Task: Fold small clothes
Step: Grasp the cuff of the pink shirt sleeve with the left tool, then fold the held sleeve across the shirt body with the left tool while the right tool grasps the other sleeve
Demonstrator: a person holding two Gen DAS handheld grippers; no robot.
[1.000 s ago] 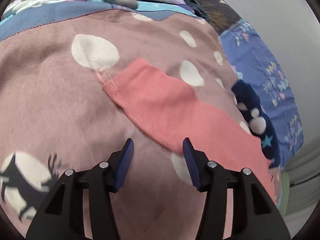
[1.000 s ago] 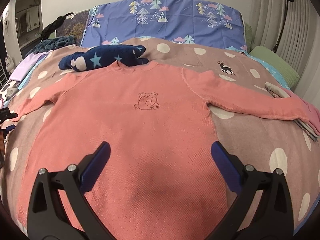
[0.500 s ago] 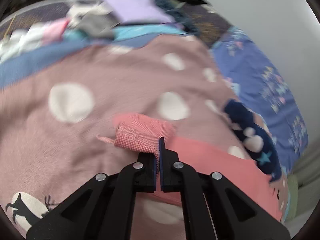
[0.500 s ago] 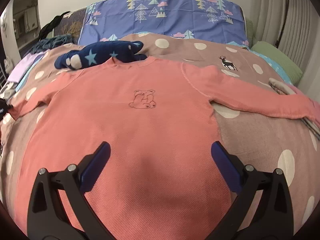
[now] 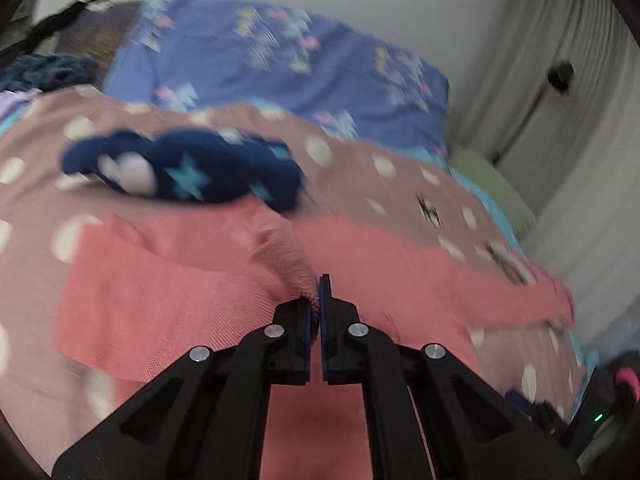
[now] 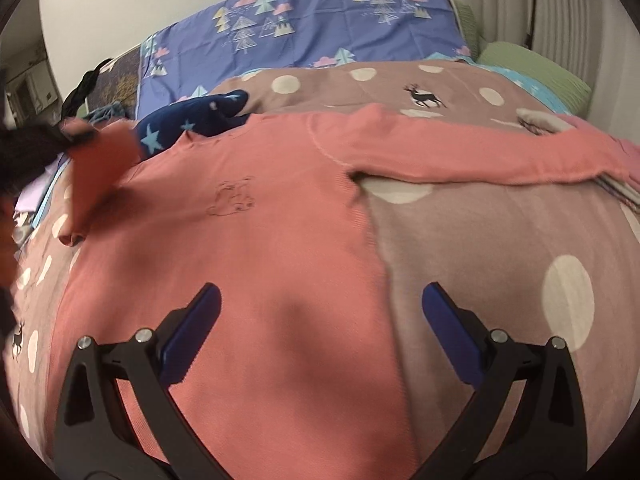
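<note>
A pink long-sleeved sweater [image 6: 280, 240] with a small bear outline lies front up on the spotted brown blanket [image 6: 500, 240]. My left gripper [image 5: 318, 300] is shut on the cuff of its left sleeve [image 5: 280, 256]. That sleeve is lifted and drawn over the body. In the right wrist view the raised sleeve [image 6: 100, 164] hangs from the blurred dark left gripper [image 6: 68, 136] at the left edge. The other sleeve [image 6: 460, 152] lies stretched out to the right. My right gripper [image 6: 320, 300] hovers open above the sweater's lower hem, with nothing between its fingers.
A navy garment with stars [image 6: 188, 124] lies just behind the sweater's collar. A blue tree-print pillow [image 6: 320, 28] and a green pillow [image 6: 532, 68] sit at the head of the bed. More clothes are piled at the far left [image 6: 32, 200].
My left gripper shut on the left cuff, then lifted it and swung it far across over the sweater's body. The right gripper slid slightly right and stayed open.
</note>
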